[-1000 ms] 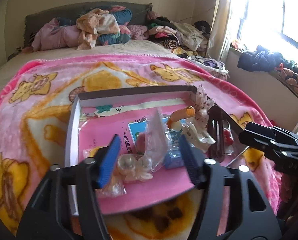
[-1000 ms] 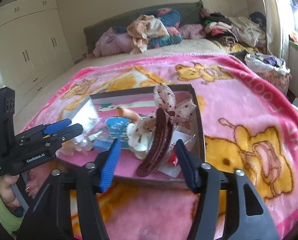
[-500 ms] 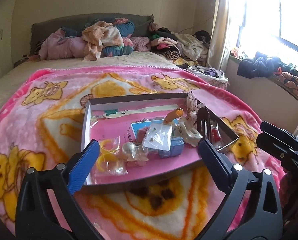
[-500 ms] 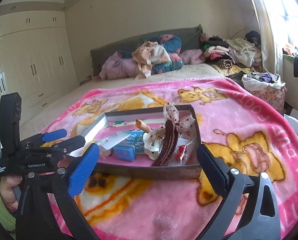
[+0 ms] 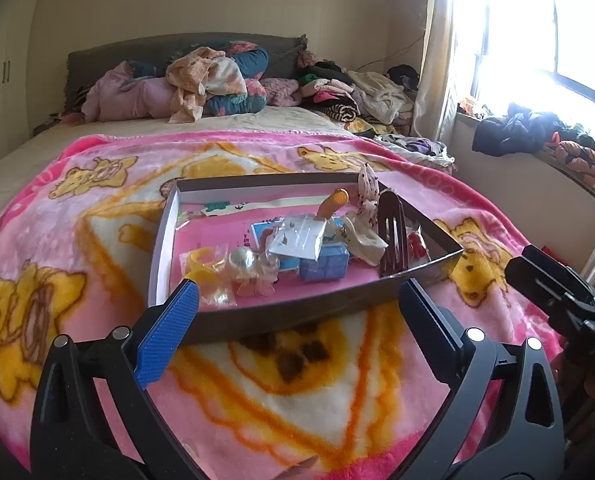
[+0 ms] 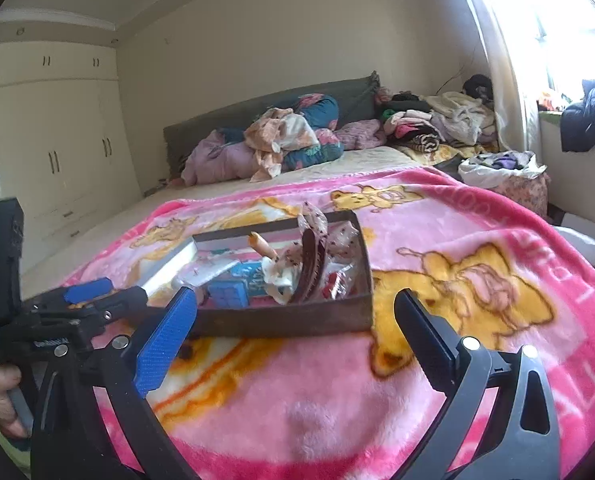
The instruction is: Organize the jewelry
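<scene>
Both fingers [image 5: 169,328] [image 6: 165,340] spread wide, just opened, nothing between — shallow rectangular tray [image 5: 297,312] on fuzzy blanket [image 5: 297,392], perhaps plastic-bagged trinkets [image 5: 253,268].

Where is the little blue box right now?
In the left wrist view the little blue box sits in the tray, near its front edge, right of the pearly clip and under a clear packet.

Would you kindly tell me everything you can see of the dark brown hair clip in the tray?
The hair clip is a long, dark brown, glossy claw-style piece, plastic by its look, with slots along its body. It stands on edge near the right wall of the shallow tray, leaning against a white spotted bow. A small red item lies just beside it. Neither gripper touches it.
</scene>
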`<state>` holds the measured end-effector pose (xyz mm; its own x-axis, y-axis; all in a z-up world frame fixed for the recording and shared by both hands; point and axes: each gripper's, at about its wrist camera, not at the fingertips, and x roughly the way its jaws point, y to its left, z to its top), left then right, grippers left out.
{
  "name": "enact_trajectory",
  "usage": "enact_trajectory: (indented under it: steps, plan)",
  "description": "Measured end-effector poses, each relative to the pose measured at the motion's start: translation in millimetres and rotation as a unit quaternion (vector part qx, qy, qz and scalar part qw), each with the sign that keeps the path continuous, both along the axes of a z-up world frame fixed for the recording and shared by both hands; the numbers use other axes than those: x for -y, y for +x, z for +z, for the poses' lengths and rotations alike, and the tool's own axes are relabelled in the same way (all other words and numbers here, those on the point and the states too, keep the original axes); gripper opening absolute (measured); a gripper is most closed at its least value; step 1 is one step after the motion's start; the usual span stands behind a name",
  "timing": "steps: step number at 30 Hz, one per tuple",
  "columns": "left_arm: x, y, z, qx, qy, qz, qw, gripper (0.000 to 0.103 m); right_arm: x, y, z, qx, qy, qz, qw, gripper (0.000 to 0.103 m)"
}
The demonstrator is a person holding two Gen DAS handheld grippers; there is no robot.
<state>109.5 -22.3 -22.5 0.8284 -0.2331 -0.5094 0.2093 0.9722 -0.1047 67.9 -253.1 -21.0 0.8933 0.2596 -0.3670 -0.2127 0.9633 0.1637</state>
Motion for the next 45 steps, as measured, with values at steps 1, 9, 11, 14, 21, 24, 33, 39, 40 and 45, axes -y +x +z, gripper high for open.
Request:
enact_trajectory:
  steps: [1,9,11,14,21,24,33,39,40,45]
  plan:
    - [0.3,-1.1,-0.9,0.001,-0.001,0.001,1.0000,0.091,0.9,-0.3,-1.1,-0.001,0.000,-0.002,1.000,0.097]
    - [1.1,-6.5,-5.0,0.015,-0.002,0.014,0.9998,0.091,-0.2,0.8,-3.2,-0.001,-0.003,-0.003,1.000,0.097]
    - [1.0,-7.0,-4.4,0.017,0.000,0.018,0.9997,0.091,-1.7,0.9,-3.9,0.000,-0.005,0.000,1.000,0.097]
    - [0.3,-7.1,-4.6,0.015,-0.003,0.016,0.9998,0.091,-3.2,-0.5,-4.2,0.002,-0.009,0.002,1.000,0.097]
    - [-0.6,-6.6,-3.8,0.013,-0.001,0.020,0.9997,0.091,-6.7,-1.5,-3.9,0.004,-0.013,0.002,1.000,0.097]
    - [-0.1,-6.5,-4.1,0.012,-0.001,0.019,0.9997,0.091,-7.4,-1.5,-3.8,0.004,-0.013,0.003,1.000,0.097]
    - [-1.0,-6.6,-3.8,0.013,-0.002,0.020,0.9997,0.091,-6.6,-0.1,-3.5,0.000,-0.011,0.004,1.000,0.097]
    - [-1.0,-6.4,-3.5,0.014,0.000,0.021,0.9997,0.091,-7.3,0.6,-3.7,0.000,-0.011,0.004,1.000,0.097]
    - [-0.9,-6.4,-3.6,0.013,-0.001,0.021,0.9997,0.091,-7.1,0.9,-3.9,0.000,-0.010,0.004,1.000,0.097]
    - [-1.1,-6.4,-3.5,0.014,-0.001,0.021,0.9997,0.091,-6.9,0.5,-4.3,0.000,-0.009,0.007,1.000,0.097]
